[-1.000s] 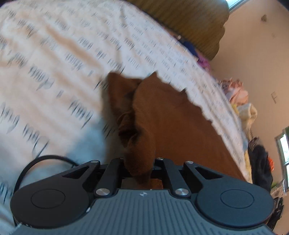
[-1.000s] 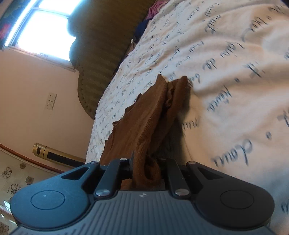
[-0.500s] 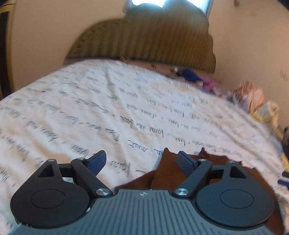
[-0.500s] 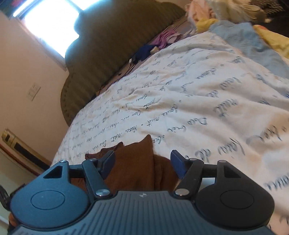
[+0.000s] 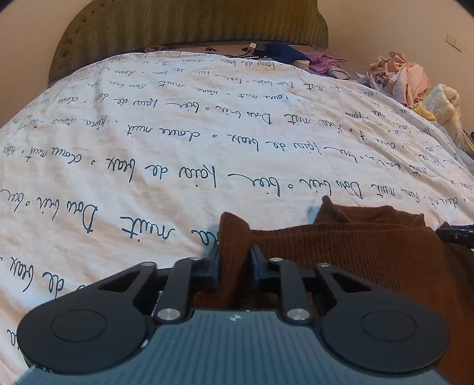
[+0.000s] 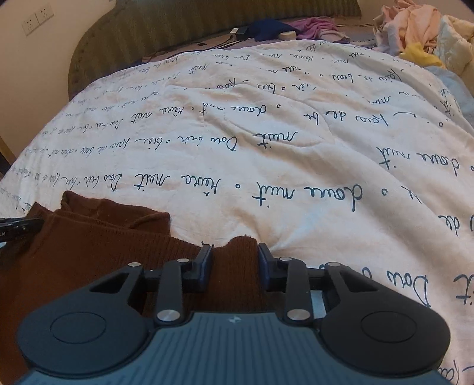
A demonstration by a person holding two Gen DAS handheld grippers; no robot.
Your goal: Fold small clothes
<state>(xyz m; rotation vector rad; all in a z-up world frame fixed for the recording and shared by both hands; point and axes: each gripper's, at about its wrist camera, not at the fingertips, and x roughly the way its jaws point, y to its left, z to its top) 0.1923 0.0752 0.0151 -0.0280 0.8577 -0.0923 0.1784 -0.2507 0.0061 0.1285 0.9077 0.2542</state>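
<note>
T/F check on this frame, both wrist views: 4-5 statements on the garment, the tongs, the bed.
1. The brown garment lies on a white bedspread printed with handwriting. True.
2. The left tongs have nothing between them. False: a corner of the garment sits between them as they close.
3. The right tongs straddle another corner of the same garment. True.
4. The garment is blue. False: it is brown.
5. A heap of clothes lies at the bed's far right. True.
</note>
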